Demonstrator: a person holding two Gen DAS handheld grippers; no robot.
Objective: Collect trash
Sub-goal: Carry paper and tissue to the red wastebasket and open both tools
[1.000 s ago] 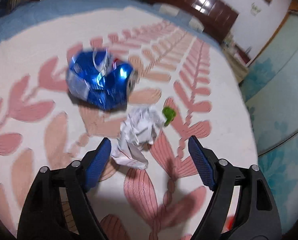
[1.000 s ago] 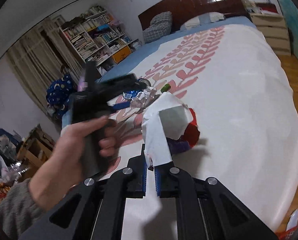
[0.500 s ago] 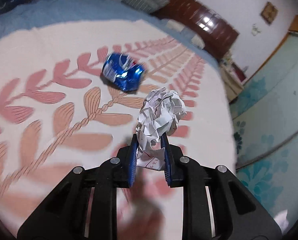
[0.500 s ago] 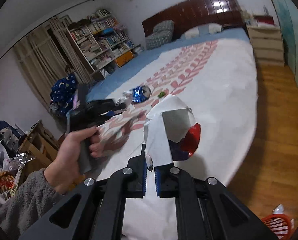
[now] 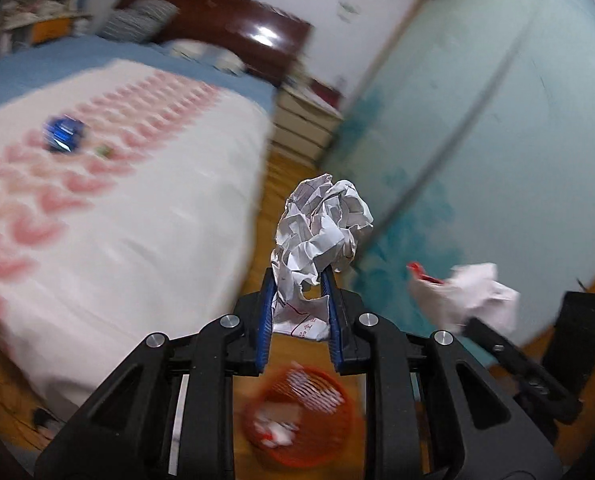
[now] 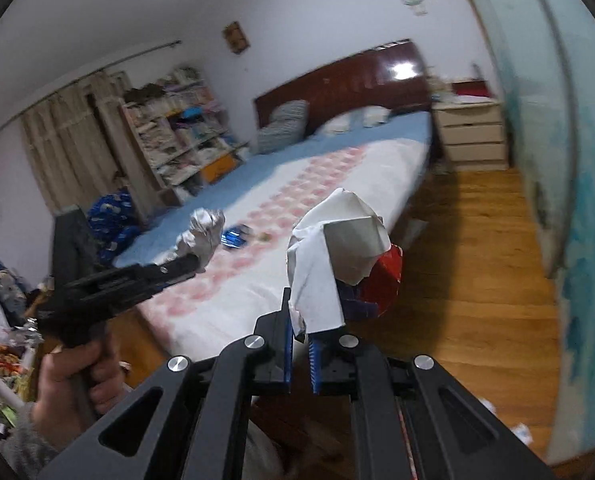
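- The left tool [image 5: 299,308] is clenched on a crumpled paper ball [image 5: 323,220]; its blue pads press the ball's lower end from both sides, and most of the ball stands out past the fingertips
- The right tool [image 6: 299,344] is clamped tight on a white wrapper with red and blue foil [image 6: 339,264], which sticks up and forward from the tips
- The orange waste basket [image 5: 301,416] stands on the wooden floor directly below and just ahead of the left tool's fingers, already holding some white scraps
- Seen from the left wrist, the right tool's load hangs off to the right and further forward, so the left hand looks nearer the basket mouth
- Judging by this, the drop turns on bringing each load over the open mouth before letting go
- A crushed blue can [image 5: 63,134] and a small green scrap [image 5: 103,150] lie on the bed [image 5: 145,216], well apart to the left of the left tool, not yet collected
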